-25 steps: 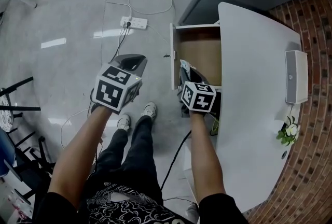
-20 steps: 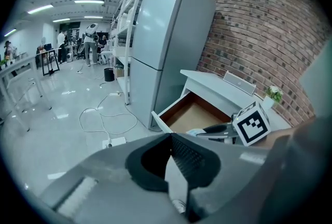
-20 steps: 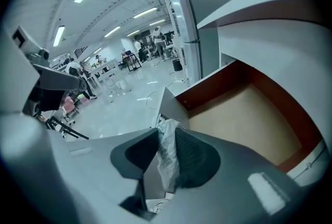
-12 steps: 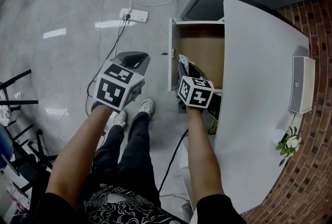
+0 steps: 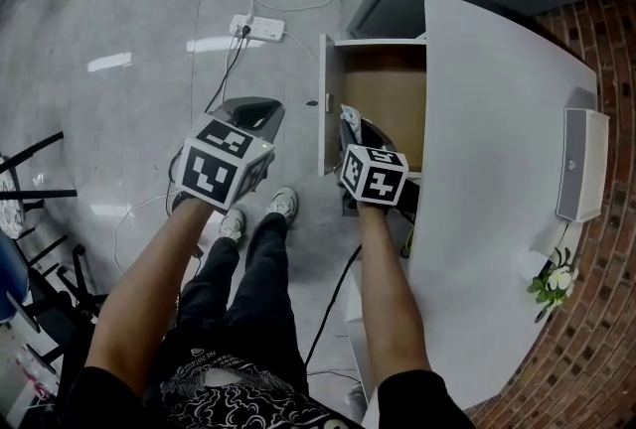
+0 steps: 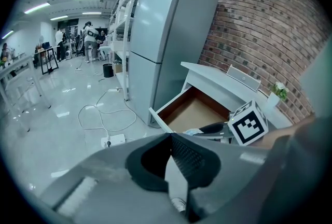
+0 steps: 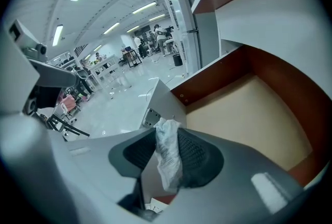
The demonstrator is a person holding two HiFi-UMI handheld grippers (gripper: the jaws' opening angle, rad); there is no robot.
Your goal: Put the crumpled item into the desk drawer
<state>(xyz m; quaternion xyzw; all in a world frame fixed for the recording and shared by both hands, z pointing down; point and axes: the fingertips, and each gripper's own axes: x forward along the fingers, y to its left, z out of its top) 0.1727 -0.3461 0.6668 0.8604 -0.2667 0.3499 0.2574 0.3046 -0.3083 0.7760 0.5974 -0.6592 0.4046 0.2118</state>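
Observation:
The crumpled item (image 7: 167, 153), a pale wad of paper, sits between the jaws of my right gripper (image 7: 165, 137). The jaws are opening. The wad leans on the right pad, with a gap showing on its other side. This gripper (image 5: 348, 116) hovers over the near front corner of the open desk drawer (image 5: 324, 109), whose tan bottom (image 7: 244, 114) is bare. My left gripper (image 5: 255, 111) hangs over the floor to the left of the drawer. Its pads (image 6: 155, 158) meet at the tips with nothing between them.
The white desk (image 5: 487, 169) carries a white box (image 5: 579, 164) and a small plant (image 5: 552, 278). A power strip (image 5: 256, 23) and cables lie on the floor beyond the drawer. The person's shoes (image 5: 283, 206) stand below the grippers. A tall grey fridge (image 6: 166, 26) stands beside the desk.
My right gripper has edged slightly further along the drawer's front corner. The left gripper has hardly moved, and the head view has shifted a little.

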